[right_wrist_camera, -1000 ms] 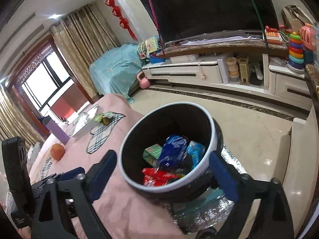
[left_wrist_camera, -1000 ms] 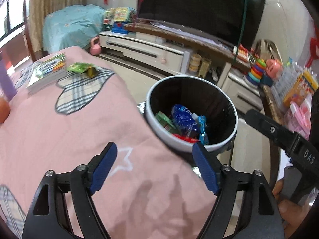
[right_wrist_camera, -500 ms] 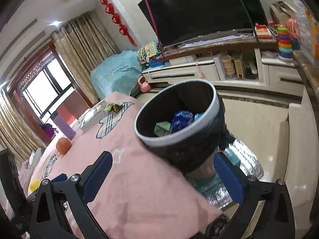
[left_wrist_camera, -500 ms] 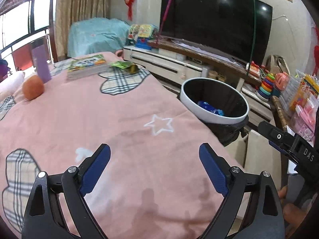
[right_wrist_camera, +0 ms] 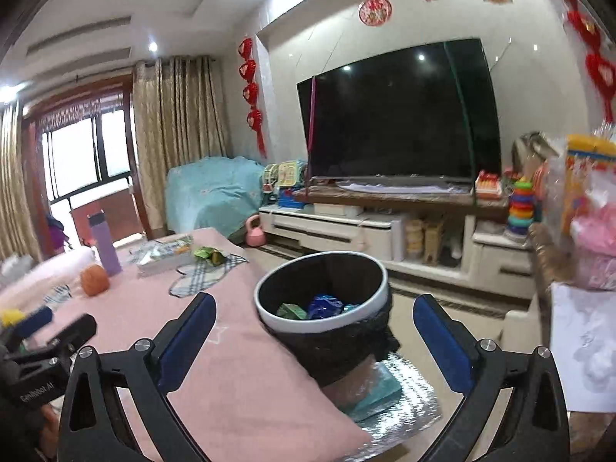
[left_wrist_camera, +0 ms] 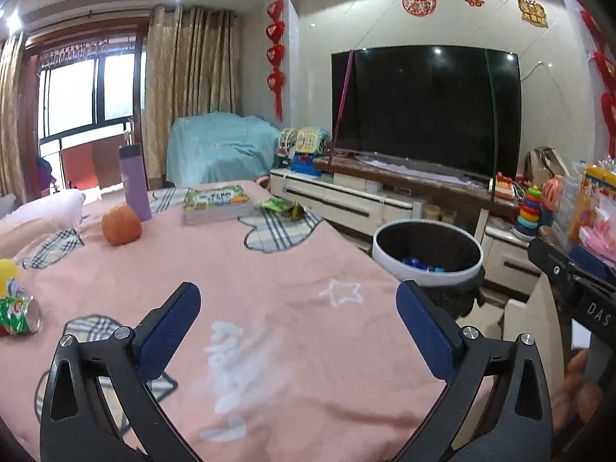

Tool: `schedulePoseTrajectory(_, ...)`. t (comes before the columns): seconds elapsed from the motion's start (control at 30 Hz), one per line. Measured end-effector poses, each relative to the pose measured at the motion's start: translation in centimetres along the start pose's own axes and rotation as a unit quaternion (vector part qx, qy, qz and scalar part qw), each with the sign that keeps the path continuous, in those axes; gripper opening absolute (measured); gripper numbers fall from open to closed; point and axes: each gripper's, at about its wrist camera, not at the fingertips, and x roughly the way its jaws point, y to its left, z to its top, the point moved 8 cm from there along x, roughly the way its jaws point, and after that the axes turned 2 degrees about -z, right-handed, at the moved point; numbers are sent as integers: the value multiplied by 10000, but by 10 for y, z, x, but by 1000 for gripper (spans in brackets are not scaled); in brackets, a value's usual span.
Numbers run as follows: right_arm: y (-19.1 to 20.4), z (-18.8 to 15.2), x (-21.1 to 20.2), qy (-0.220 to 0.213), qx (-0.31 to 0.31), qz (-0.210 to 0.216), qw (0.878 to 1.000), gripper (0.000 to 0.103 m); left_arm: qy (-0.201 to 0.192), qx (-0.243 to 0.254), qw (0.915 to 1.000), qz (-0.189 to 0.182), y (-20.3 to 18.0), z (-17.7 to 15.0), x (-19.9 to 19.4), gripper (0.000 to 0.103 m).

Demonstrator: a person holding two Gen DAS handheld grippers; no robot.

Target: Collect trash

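Note:
A black trash bin with a white rim stands at the right edge of the pink-covered table and holds several wrappers. A green wrapper lies at the far end of the table beside a book. A crushed green can lies at the left edge. My left gripper is open and empty, low over the near part of the table. My right gripper is open and empty, in front of the bin.
An orange ball, a purple bottle and a book sit on the far part of the table. A TV cabinet with toys runs along the back wall. A shelf with toys is at the right.
Both grippers have pulled back and tilted up from over the bin. The bin now sits farther off and lower in both views, and more of the table and room shows.

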Motion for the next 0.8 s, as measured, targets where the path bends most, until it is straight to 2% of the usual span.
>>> schedulePoseTrajectory(0.1,1,-10,1,41,-67,-23,10000,103,85,-42,9999,-81,2,-6,0,103)
schedulePoseTrajectory(0.47,-2,-17,-8,5,56,23,10000,103,92,17,9996,281,7,-13,-9,103)
schedulePoseTrajectory(0.8,-3,-17,-13,-84,181,112,9997,103,73,-65,9992,380,15,-13,-14,103)
